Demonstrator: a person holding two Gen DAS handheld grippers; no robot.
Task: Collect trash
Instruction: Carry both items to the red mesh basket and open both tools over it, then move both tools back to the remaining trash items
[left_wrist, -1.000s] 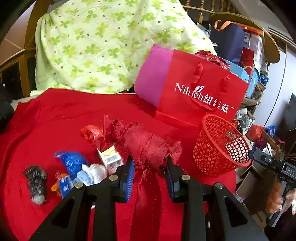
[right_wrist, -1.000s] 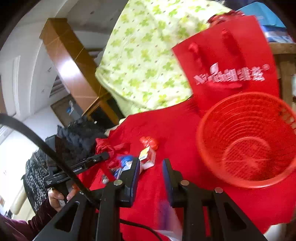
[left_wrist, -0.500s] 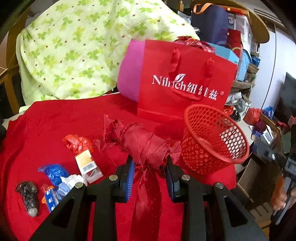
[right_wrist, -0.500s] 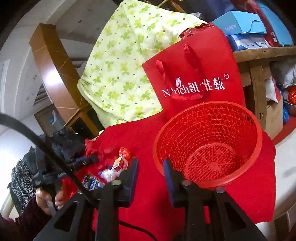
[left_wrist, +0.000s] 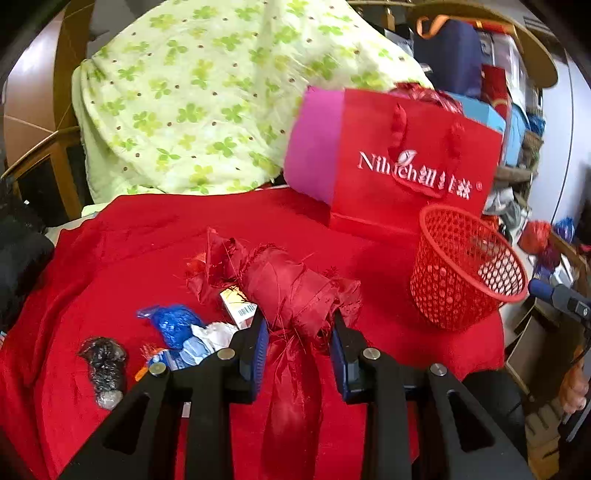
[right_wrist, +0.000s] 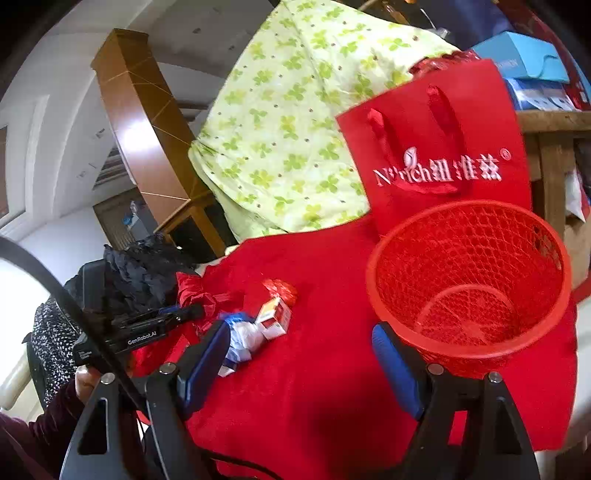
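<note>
Left tool (left_wrist: 297, 343) pinches the red cloth bundle (left_wrist: 291, 291) at its gathered neck; I judge it light, limp and frayed. Right tool (right_wrist: 301, 354) gapes empty beside the basket (right_wrist: 469, 280).

crumpled red cloth wad (left_wrist: 291, 291), red mesh basket (left_wrist: 461, 273) upright

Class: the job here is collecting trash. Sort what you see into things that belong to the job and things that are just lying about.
Belongs to the job:
red fabric bundle, held in the left tongs
red mesh basket
small carton
blue plastic wrapper
white crumpled wrapper
right tongs, open

Just lying about:
red gift bag
green clover blanket
blue box
</note>
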